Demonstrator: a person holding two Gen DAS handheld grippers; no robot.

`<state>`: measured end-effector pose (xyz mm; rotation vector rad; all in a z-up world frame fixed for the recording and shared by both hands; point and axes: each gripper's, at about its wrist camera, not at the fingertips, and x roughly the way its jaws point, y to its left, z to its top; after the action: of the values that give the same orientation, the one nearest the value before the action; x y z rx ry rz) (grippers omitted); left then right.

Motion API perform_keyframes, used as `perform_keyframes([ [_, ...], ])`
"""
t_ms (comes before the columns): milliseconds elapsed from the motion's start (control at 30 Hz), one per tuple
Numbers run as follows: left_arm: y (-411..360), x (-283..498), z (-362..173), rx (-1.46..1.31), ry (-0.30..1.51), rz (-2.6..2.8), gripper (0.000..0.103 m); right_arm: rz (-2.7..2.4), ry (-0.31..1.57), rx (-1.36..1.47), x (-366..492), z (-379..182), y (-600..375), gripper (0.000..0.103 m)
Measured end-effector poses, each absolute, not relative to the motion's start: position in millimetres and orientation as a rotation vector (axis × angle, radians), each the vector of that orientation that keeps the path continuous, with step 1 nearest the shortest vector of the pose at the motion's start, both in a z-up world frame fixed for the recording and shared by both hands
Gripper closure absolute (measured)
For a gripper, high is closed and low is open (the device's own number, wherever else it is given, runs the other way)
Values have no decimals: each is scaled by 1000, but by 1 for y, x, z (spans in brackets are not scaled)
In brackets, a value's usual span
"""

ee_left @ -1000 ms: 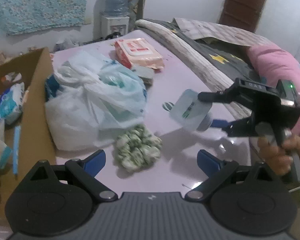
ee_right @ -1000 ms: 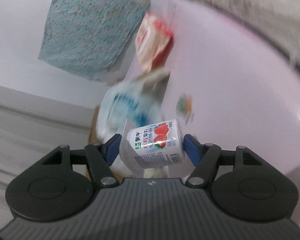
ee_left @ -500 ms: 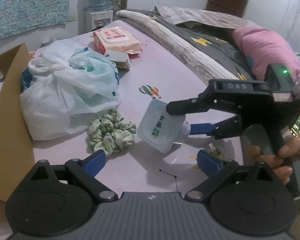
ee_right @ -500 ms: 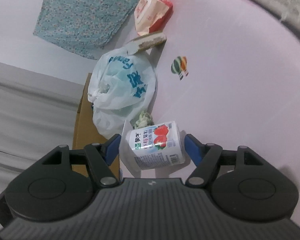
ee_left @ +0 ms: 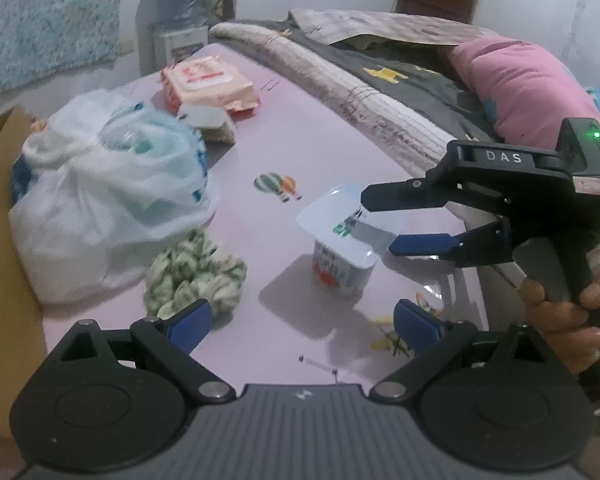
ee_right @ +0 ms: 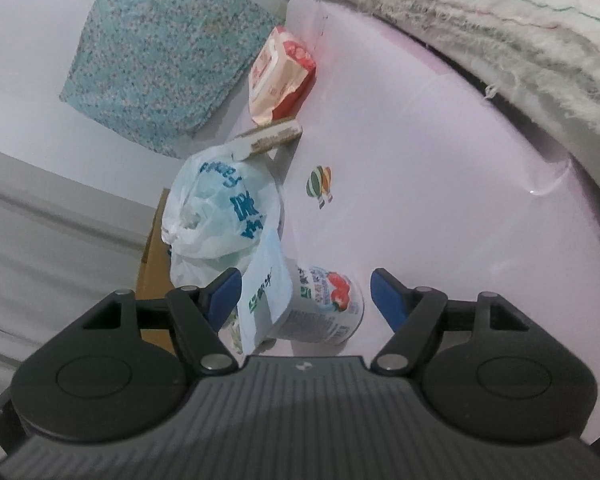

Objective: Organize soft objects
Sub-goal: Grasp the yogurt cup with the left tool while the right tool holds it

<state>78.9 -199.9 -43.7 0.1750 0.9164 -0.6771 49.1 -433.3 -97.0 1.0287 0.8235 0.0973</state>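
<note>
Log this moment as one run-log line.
right tool: open, pads clear of yogurt cup | cup: upright on pink sheet | left tool: open, empty, near green scrunchie

Bare sheet (ee_left: 324, 132) beyond yogurt cup (ee_left: 340, 268)

A pale lilac sheet (ee_left: 320, 152) is printed with a small striped hot-air balloon (ee_left: 278, 186) in green, orange and red. The scrunchie (ee_left: 196, 276) is patterned green on white, and the white yogurt cup (ee_left: 340, 268) is marked with red strawberries and green lettering. The plastic bag (ee_left: 100, 208) is seen in translucent white with blue print, the wipes pack (ee_left: 208, 86) in pink and red, and the gripper fingertips (ee_left: 190, 320) in blue.
</note>
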Motion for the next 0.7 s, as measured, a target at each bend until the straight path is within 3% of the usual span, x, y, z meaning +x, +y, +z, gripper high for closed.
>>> perform_keyframes([
  [233,-235,81,-57,259,844,-735,9,114,780,1010,49,-90,-435,35],
  [700,-260,102,-75,217,811,-692,43,166,829,913,76,-96,-414,65],
])
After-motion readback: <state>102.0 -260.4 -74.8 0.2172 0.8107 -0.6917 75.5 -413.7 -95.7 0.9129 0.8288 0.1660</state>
